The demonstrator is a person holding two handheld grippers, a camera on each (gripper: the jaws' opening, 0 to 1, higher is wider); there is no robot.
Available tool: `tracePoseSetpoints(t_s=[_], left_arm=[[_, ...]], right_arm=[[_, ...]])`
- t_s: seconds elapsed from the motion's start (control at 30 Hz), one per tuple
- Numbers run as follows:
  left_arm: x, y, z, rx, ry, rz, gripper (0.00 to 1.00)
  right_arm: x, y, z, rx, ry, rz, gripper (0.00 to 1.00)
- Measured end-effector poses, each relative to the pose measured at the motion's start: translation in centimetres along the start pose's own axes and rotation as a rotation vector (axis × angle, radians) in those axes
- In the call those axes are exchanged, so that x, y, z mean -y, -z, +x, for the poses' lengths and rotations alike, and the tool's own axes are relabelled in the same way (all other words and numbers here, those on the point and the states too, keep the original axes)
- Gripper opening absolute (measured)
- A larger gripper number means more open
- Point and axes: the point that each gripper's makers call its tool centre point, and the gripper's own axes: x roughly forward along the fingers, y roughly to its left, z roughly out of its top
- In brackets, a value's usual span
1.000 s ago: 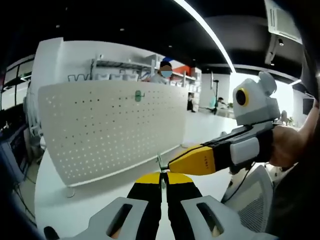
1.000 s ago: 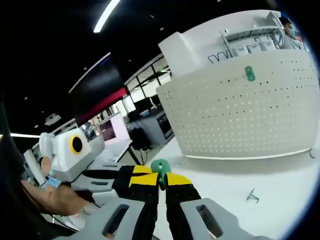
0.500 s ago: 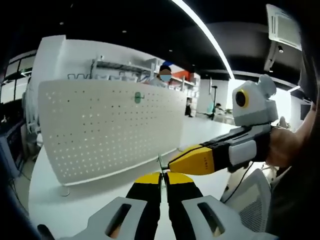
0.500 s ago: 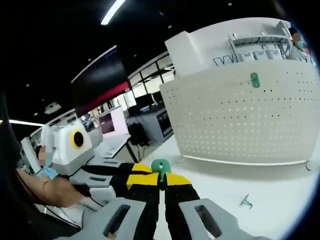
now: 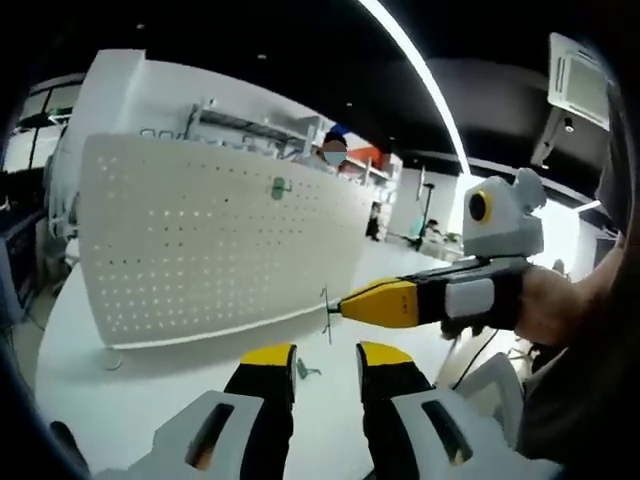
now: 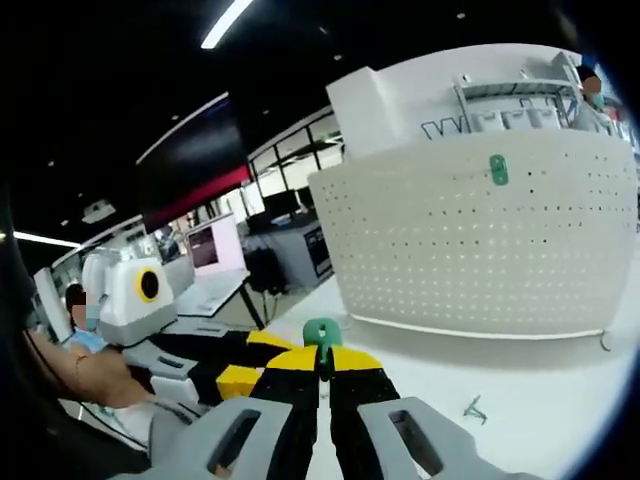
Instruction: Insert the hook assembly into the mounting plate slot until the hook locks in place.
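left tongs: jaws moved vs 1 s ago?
Yes. The left tongs have opened: the jaws stood together under the right tongs' tip, now a gap shows white table between them.

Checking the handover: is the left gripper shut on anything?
No, the left gripper is open, its fingers apart with bare table between them.

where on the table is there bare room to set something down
Bare white table lies between the pegboard foot and the right gripper, apart from a small wire hook. It is crowded near the left gripper, beside the right gripper's tip.
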Motion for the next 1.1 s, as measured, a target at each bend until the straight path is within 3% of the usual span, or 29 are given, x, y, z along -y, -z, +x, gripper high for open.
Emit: tracePoseSetpoints(t_s=[0.07,0.23,0.33,0.57,0.67,1.1], left_arm=[[-0.1,-0.8,-0.2,0.042,-0.009,-0.057,0.40],[-0.3,-0.9,-0.8,0.035,-0.022,-0.082,0.46],[-0.3,-1.2,-0.9,0.054,-0.015,-0.162,0.55],[0.2,-1.3,-1.0,0.054,-0.023,-0.158,0.62],[0.4,-2.2,-1.2,0.100,-0.024,-0.150,0.57],[1.1,-1.2,-0.6,0.075,-0.018,-0.208,0.80]], right_arm=[[0.3,0.0,-0.1,0.000,0.004,0.000,0.00],[1.3,-0.3,-0.3,0.014,0.031,-0.009,0.00],[1.9,-0.6,-0.5,0.024,0.047,-0.010,0.00],[3.6,-1.4,-0.8,0.057,0.103,-0.049,0.00],[4.2,-1.8,-0.9,0.077,0.120,-0.045,0.00],[9.0,-4.4,-1.5,0.133,0.240,-0.085,0.00]])
